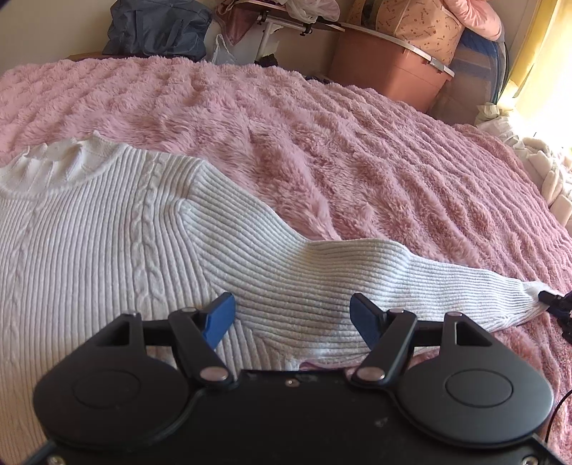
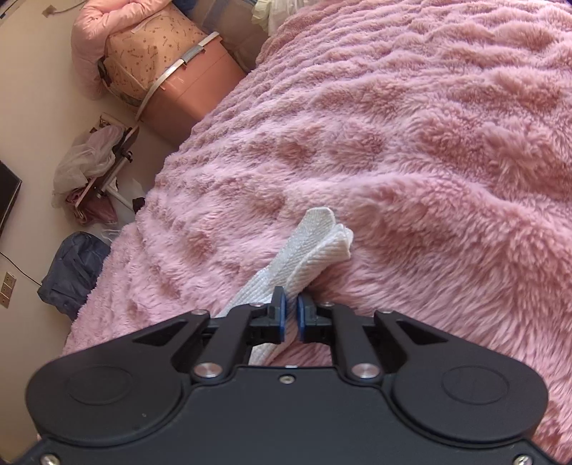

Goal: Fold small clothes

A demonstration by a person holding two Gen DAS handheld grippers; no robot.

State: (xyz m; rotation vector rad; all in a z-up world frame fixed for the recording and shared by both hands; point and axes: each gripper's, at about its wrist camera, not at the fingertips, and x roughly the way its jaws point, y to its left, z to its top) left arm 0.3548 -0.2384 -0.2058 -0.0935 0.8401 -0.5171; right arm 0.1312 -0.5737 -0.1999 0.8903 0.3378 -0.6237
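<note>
Closest to me, my left gripper (image 1: pixel 292 314) hangs over the white ribbed sweater (image 1: pixel 107 250), its blue-padded jaws spread wide with nothing between them — they hover above the spot where the sleeve (image 1: pixel 357 272) meets the body. My right gripper (image 2: pixel 291 314) has its jaws pressed nearly together on the sleeve's cuff (image 2: pixel 314 243), and the white knit bunches up past the fingertips. Further out, the sweater lies flat on a fluffy pink blanket (image 1: pixel 357 143), neck away from me, sleeve stretched out to the right. Beyond the bed stands a pink storage box (image 1: pixel 386 75), and a dark blue bag (image 1: pixel 157 28) sits against the wall.
</note>
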